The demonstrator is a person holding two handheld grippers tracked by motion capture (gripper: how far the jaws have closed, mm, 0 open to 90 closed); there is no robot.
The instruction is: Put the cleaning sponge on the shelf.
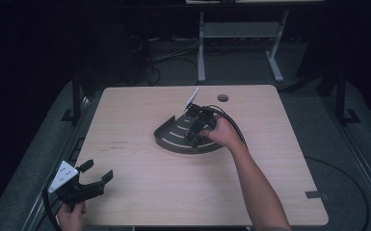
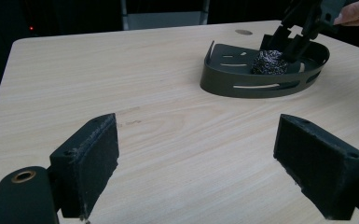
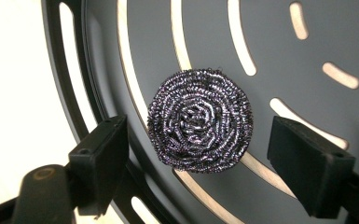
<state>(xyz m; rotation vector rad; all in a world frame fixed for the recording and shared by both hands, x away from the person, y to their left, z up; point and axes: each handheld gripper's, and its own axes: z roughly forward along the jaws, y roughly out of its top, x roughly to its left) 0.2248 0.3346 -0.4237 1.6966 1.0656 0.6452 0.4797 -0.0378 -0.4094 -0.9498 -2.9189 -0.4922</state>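
Steel wool scourer [image 3: 199, 120] lies in the slotted dark tray [image 3: 270, 42], between the right gripper's [image 3: 198, 161] parted jaws, untouched. High view: hand hides it. Left gripper [image 2: 198, 158] gapes, empty.

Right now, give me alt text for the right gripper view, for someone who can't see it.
A round steel wool scourer lies on the slotted floor of a dark metal tray, seen from straight above. The right hand-held gripper has a black pad on each side of the scourer, both clear of it. Pale wooden table shows at the left.
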